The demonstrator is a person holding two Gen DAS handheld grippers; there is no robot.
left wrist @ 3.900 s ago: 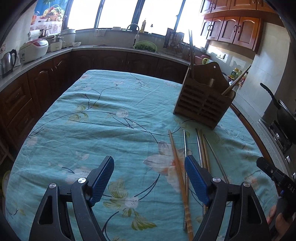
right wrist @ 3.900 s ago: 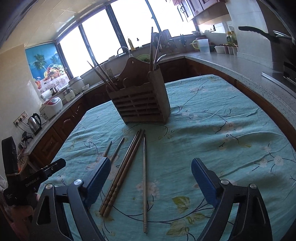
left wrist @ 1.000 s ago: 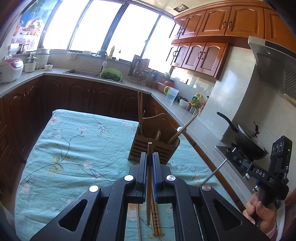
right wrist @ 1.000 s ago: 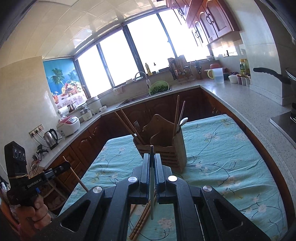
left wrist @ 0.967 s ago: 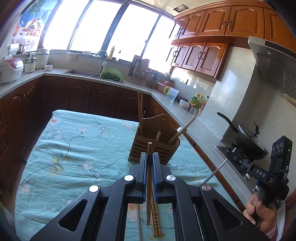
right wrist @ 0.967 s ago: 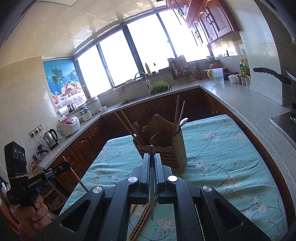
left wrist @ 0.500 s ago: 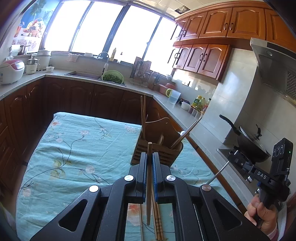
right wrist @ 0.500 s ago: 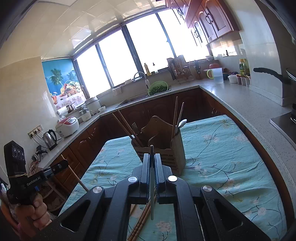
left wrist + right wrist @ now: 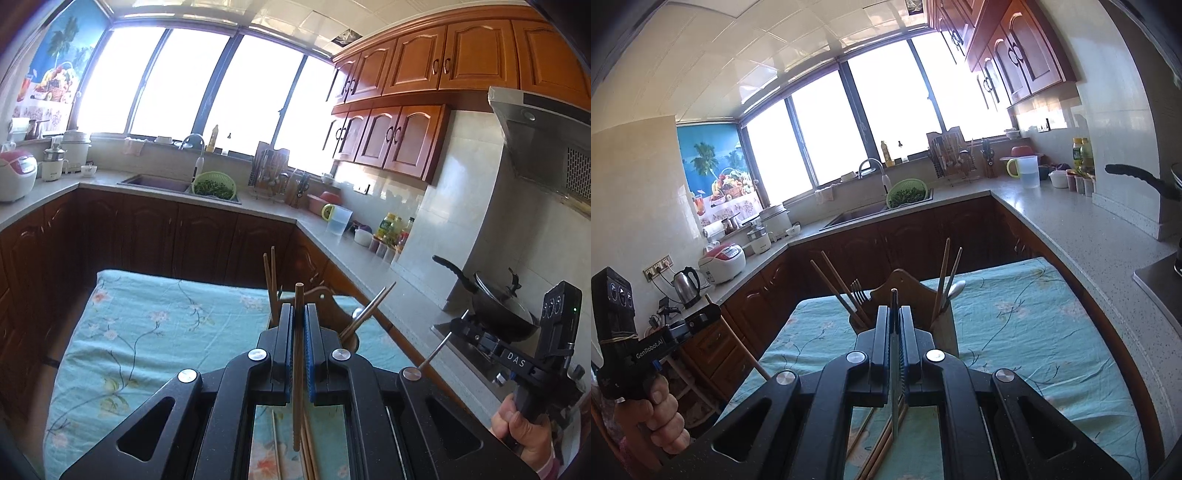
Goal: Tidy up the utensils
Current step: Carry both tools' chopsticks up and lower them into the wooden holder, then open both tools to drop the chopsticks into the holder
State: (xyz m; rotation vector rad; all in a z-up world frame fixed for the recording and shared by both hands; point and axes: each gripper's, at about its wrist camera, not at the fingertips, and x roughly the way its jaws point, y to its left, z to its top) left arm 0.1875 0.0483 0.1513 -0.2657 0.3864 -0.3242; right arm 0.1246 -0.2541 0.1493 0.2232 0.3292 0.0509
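Observation:
My left gripper point(image 9: 298, 314) is shut on a wooden chopstick point(image 9: 297, 332) held upright, high above the table. My right gripper point(image 9: 894, 315) is shut on a metal chopstick point(image 9: 894, 369), also upright. The wooden utensil holder point(image 9: 905, 288) stands on the table just beyond both grippers, holding chopsticks, a fork and a spoon; it shows partly hidden in the left wrist view point(image 9: 332, 306). Several chopsticks point(image 9: 308, 454) lie on the teal floral tablecloth point(image 9: 147, 332) below; they also show in the right wrist view point(image 9: 882, 443). The right gripper appears in the left wrist view point(image 9: 517, 354), the left one in the right wrist view point(image 9: 646, 339).
Dark wood cabinets and a grey counter point(image 9: 1089, 229) wrap round the table. A sink with a green colander point(image 9: 214, 186) is at the back. A black wok point(image 9: 495, 306) sits on the stove at right. A rice cooker point(image 9: 722, 260) and kettle point(image 9: 686, 284) stand at left.
Both grippers closed on chopsticks from the table and lifted them. Over the last second both have risen further, and the holder now sits lower behind the fingers.

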